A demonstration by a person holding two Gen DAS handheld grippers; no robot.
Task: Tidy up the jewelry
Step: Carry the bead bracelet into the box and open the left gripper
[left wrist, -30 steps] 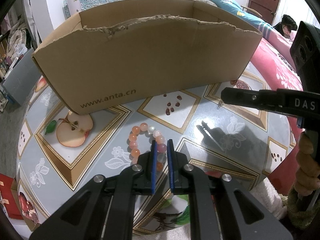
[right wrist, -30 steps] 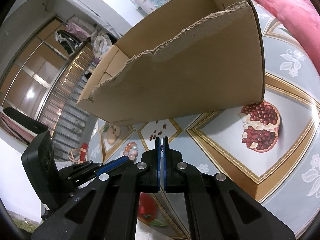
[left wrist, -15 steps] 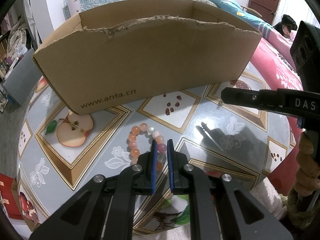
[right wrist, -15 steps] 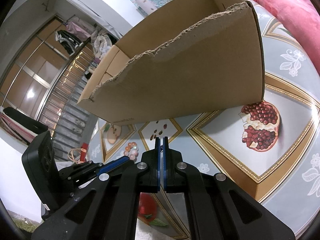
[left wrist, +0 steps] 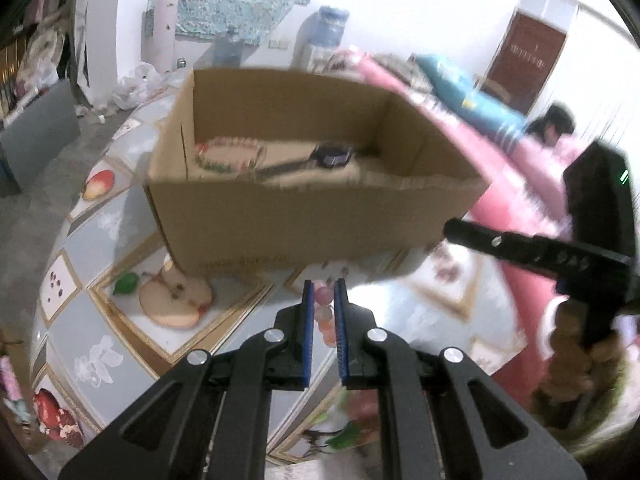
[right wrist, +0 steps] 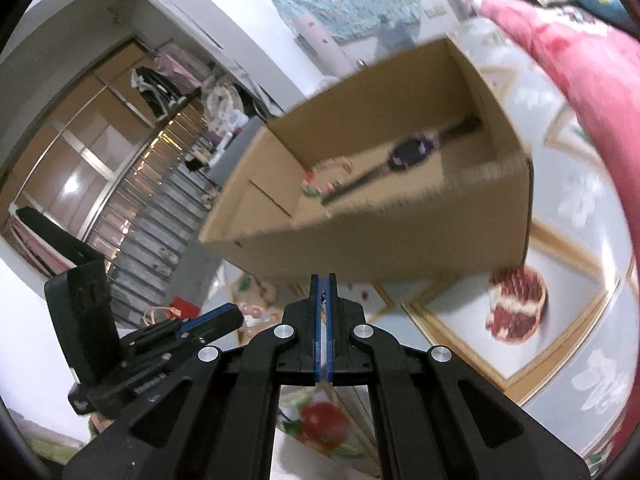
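A bracelet of pink and orange beads (left wrist: 324,312) hangs between the blue pads of my left gripper (left wrist: 323,292), which is shut on it above the table. Just beyond stands an open cardboard box (left wrist: 312,216); inside lie a green-and-pink bead bracelet (left wrist: 230,156) and a dark wristwatch (left wrist: 332,156). My right gripper (right wrist: 323,288) is shut, with a small dark piece (right wrist: 323,298) pinched between its pads, too small to identify. The right wrist view also takes in the box (right wrist: 380,236), the watch (right wrist: 412,150) and the left gripper (right wrist: 228,314) at lower left.
The table (left wrist: 100,320) wears a grey cloth printed with fruit tiles. A pink blanket (left wrist: 520,184) lies along its right side, with a person (left wrist: 552,128) beyond it. A hand (left wrist: 576,340) holds the right gripper's handle at the right edge.
Both grippers have risen, so the box's inside now shows. The bead bracelet has come up off the table in the left gripper. Both pairs of jaws stay as they were.
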